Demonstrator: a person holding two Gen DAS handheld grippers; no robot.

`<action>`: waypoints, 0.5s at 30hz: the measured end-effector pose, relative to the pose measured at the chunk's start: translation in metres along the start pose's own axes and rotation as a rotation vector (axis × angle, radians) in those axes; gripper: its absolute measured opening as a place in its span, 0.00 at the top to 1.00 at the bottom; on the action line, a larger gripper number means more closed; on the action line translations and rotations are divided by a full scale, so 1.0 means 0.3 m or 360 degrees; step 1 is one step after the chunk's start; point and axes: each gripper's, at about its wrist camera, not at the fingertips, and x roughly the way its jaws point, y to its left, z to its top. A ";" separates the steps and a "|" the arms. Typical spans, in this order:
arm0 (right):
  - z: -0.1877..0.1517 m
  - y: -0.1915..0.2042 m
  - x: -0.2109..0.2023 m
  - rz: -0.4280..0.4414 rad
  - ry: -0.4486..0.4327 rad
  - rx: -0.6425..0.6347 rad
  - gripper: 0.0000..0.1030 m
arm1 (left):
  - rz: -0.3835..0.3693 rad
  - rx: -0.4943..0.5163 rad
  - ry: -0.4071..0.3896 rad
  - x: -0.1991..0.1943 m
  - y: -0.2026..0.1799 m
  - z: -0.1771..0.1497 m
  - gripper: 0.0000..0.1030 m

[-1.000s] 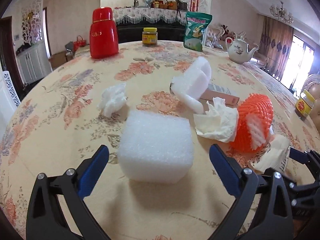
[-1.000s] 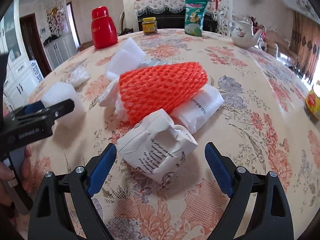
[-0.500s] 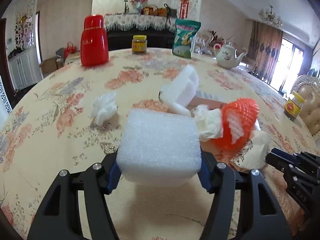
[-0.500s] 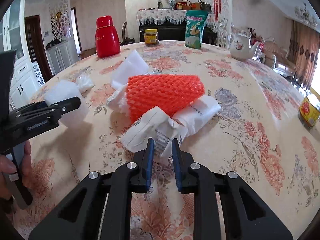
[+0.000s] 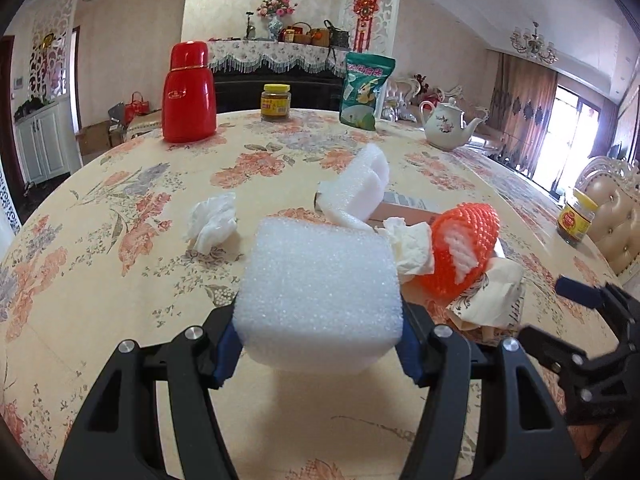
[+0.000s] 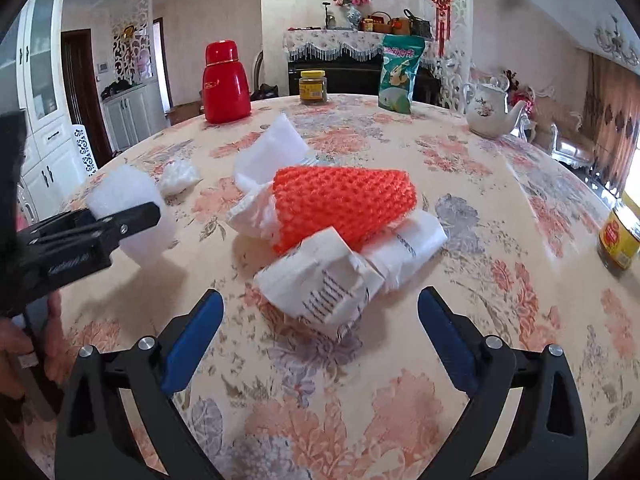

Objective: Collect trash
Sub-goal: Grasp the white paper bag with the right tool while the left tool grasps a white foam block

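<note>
Left wrist view: left claw [image 5: 318,346] pinches a grainy white foam block [image 5: 320,292]; right claw [image 6: 320,344] opening, empty.

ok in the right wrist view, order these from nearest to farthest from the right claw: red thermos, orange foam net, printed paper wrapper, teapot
1. printed paper wrapper: just ahead of the open right claw, not between its pads.
2. orange foam net: right behind the wrapper, centre.
3. teapot: far right of the table.
4. red thermos: far left edge, slightly beyond the teapot.
</note>
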 end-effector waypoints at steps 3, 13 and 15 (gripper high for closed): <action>0.017 0.014 0.057 -0.0044 0.0064 -0.0070 0.11 | -0.0016 0.0021 0.0004 0.000 -0.005 -0.002 0.40; 0.025 0.055 0.113 -0.0127 0.0132 -0.0242 0.24 | -0.0065 -0.0014 0.0049 0.014 0.010 -0.004 0.40; 0.021 0.054 0.100 -0.0115 0.0114 -0.0239 0.24 | -0.0065 -0.0015 0.0049 0.015 0.010 -0.005 0.40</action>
